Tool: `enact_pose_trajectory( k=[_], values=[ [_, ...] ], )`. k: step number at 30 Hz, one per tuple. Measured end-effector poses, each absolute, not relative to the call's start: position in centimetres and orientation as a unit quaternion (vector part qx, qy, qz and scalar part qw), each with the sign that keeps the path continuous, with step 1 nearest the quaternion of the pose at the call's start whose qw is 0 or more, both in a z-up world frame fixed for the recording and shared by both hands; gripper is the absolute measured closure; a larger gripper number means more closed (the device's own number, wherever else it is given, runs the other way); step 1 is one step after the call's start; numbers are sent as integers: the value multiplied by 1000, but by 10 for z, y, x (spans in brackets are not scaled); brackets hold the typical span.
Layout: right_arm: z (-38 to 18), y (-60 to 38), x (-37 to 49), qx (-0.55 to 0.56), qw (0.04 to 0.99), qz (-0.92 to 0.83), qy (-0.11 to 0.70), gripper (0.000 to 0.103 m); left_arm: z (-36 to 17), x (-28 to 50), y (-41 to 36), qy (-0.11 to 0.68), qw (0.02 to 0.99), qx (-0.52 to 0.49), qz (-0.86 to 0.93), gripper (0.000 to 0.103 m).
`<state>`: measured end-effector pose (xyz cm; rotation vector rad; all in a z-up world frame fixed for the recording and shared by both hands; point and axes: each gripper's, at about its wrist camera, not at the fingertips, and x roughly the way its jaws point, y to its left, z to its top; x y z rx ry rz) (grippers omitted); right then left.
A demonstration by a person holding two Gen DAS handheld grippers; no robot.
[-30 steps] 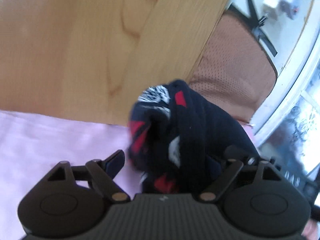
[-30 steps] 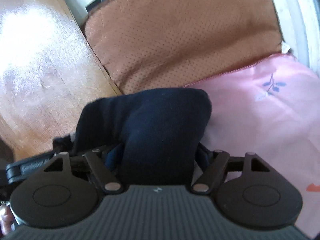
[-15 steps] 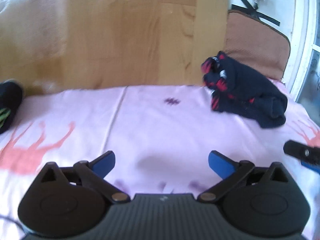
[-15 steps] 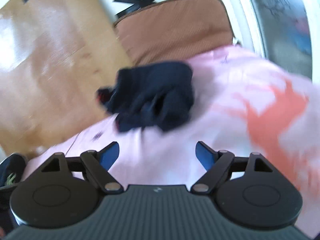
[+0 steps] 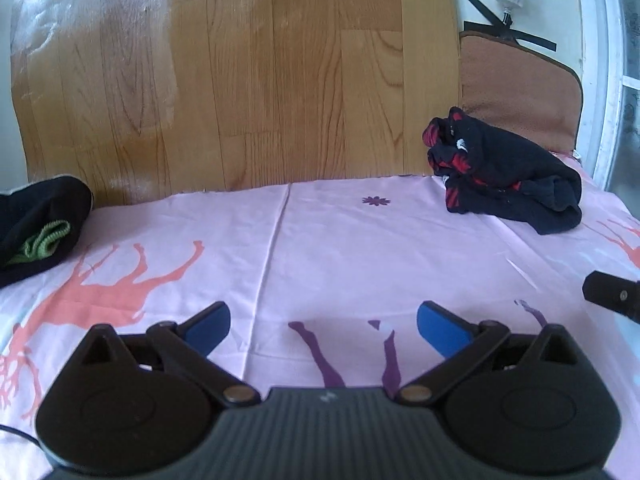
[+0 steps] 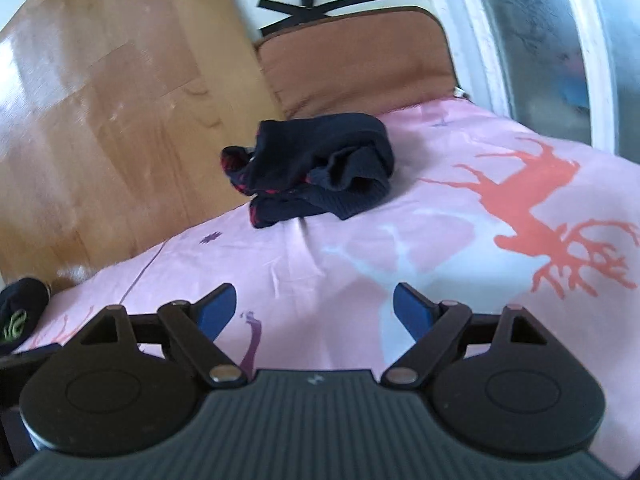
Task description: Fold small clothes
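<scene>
1. Clothing first, at the far left: we see a black garment with green trim (image 5: 38, 226) lying at the left edge of the pink sheet (image 5: 340, 248), well apart from everything else; in the right wrist view it shows only as a dark lump (image 6: 20, 314) at the left border.
2. We hold the left gripper (image 5: 323, 326) above the sheet with its blue-padded fingers (image 5: 208, 326) spread wide and nothing between them.
3. Between the left gripper and the far edge of the sheet we see only printed fabric: a coral deer (image 5: 120, 280), a small purple flower (image 5: 376, 200) and a long crease.
4. We find the navy sock bundle with red and white pattern (image 5: 506, 178) resting at the far right corner of the sheet, touching neither gripper, just in front of a brown cushion (image 5: 520, 92).
5. Behind sheet and cushion stands a wooden board (image 5: 280, 80); to its right, a white wall with black tape strips (image 5: 508, 34) and a white window frame (image 5: 600, 80).
6. We hold the right gripper (image 6: 315, 308) with its fingers (image 6: 412, 308) likewise wide apart and empty; the bundle (image 6: 320, 168) lies well ahead of it with open sheet between.
7. A dark tip of the right gripper (image 5: 612, 294) pokes in at the right edge of the left wrist view.
</scene>
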<state>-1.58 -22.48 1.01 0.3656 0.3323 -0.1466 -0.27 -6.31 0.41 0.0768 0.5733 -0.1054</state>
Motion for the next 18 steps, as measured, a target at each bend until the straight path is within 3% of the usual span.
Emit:
enact_pose_trajectory(
  k=[18],
  values=[
    [9, -223, -15, 184, 965, -68, 176, 14, 4, -8, -71, 271, 958, 53, -78, 0]
  ],
)
